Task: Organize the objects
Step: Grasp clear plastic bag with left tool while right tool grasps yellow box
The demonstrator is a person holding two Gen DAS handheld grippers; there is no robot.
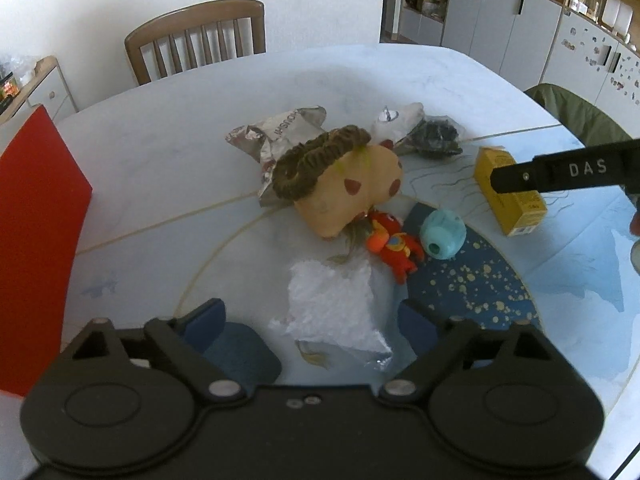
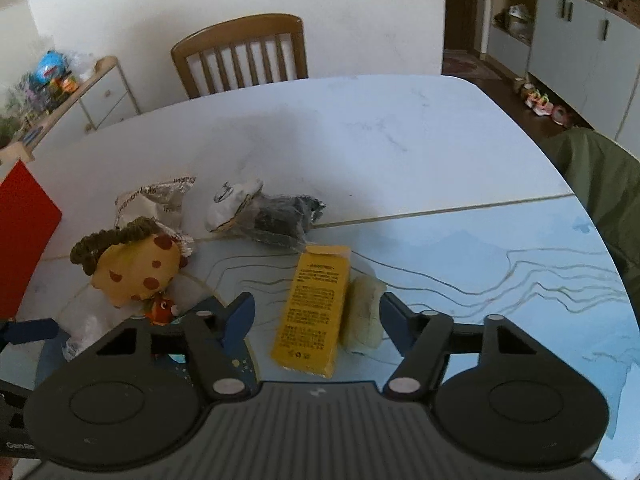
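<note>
My left gripper [image 1: 312,316] is open, its jaws on either side of a white crinkly packet [image 1: 334,308] on the table. Beyond lie a tan spotted plush toy [image 1: 340,184], a small red-orange figure [image 1: 394,246], a teal ball-like toy [image 1: 443,233], a silver foil bag [image 1: 276,136] and a clear bag with dark contents [image 1: 434,138]. My right gripper [image 2: 316,312] is open over a yellow box [image 2: 314,312] and a pale soft lump [image 2: 362,312] beside it. The right gripper's black finger [image 1: 560,172] crosses in front of the yellow box [image 1: 508,196] in the left wrist view.
A red panel [image 1: 36,240] stands at the table's left edge. A wooden chair [image 1: 200,40] sits behind the table, and a green-covered chair [image 2: 600,184] at the right. The far half of the white table [image 2: 380,128] holds nothing. Cabinets [image 1: 500,16] line the back right.
</note>
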